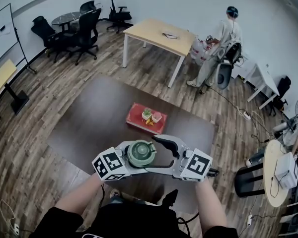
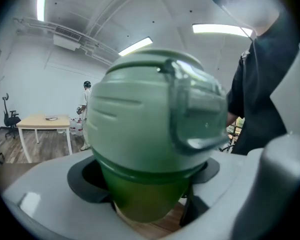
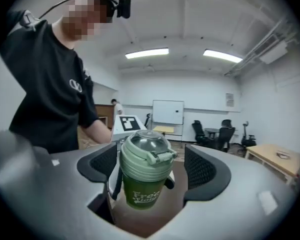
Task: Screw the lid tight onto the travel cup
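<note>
Head view and both gripper views. The translucent green plastic travel cup (image 1: 141, 153) is held in the air before the person's body, above the near edge of the dark brown worktop (image 1: 99, 118) and touching nothing on it. The left tool (image 1: 133, 161) is clamped on the travel cup; in the left gripper view its dark pads (image 2: 85, 181) press the green body from both sides, just below the lid. The pale green ribbed lid with a clear domed top and a flip clasp (image 3: 146, 151) sits on the cup's mouth, and the cup stands roughly upright. The right tool (image 1: 164, 154) meets it from the opposite side with its jaws spread: in the right gripper view the two textured pads (image 3: 202, 169) flank the lid, a plain gap shows at one pad, and nothing is pinched. Farther out on the worktop, well apart from the cup, lies a flat red rectangular tray (image 1: 135, 114) bearing a few small items too small to identify. Beyond it stand a light wooden table (image 1: 154, 31) and a second person (image 1: 219, 46).
</note>
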